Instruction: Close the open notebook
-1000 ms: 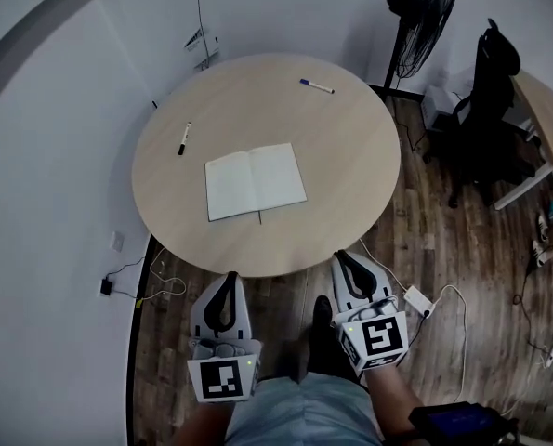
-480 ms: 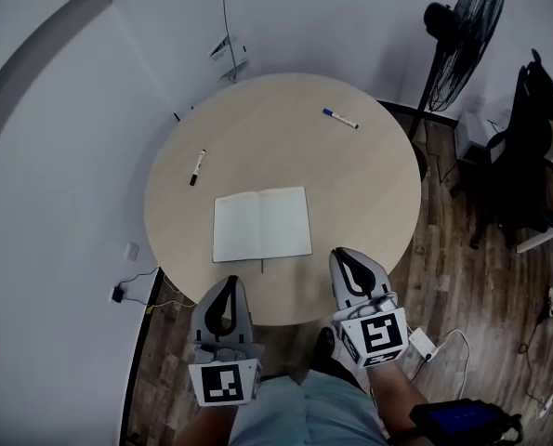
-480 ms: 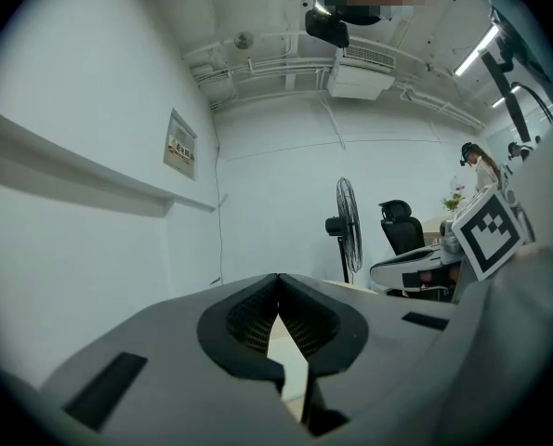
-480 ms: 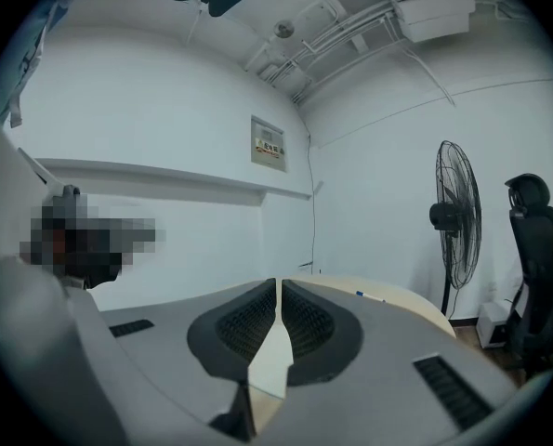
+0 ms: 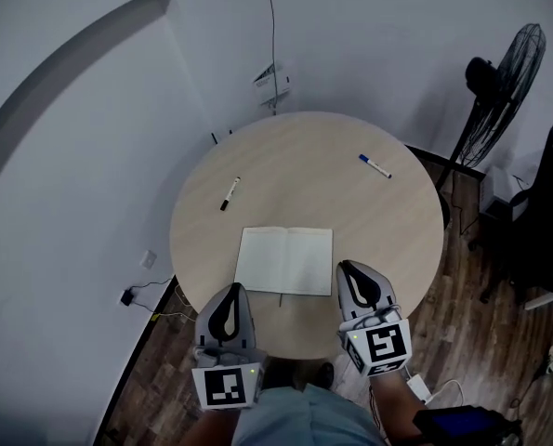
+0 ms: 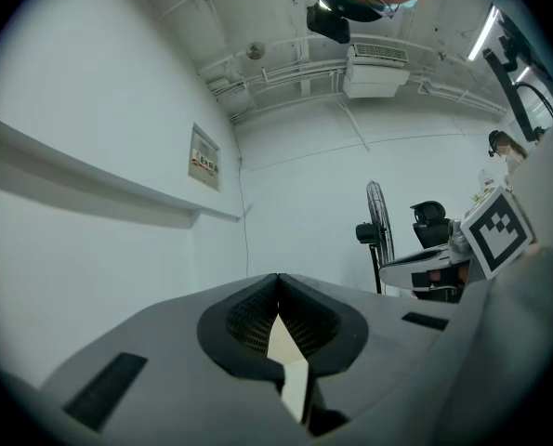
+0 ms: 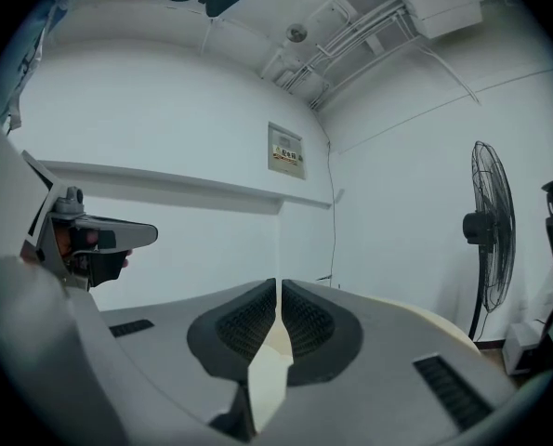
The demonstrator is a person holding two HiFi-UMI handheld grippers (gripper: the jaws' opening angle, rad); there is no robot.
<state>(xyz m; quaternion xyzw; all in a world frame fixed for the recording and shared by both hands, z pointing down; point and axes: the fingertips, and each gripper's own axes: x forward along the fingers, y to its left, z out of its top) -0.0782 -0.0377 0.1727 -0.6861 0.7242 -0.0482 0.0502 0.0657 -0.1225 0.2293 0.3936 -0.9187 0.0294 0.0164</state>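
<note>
- Big round wooden table point(image 5: 304, 156) fills the middle of the head view, sitting right up against the white wall.
- Standing fan point(image 5: 504, 72) is at the upper right, with a dark office chair point(image 5: 550, 212) at the right edge just below it.
- The notebook point(image 5: 285, 260) lies open and flat on the near part of the table, low centre of the frame, both pages facing up.
- Left gripper point(image 5: 231, 291) is at the lower left, tip just at the table's near edge. Its jaws are closed tight with nothing in them.
- Right gripper point(image 5: 346, 266) is at the lower right, tip over the table right beside the notebook's right edge. It's pinched closed too, and empty.
- Black marker point(image 5: 230, 193) is up and left of the notebook; blue marker point(image 5: 375, 165) is further off to the upper right.
</note>
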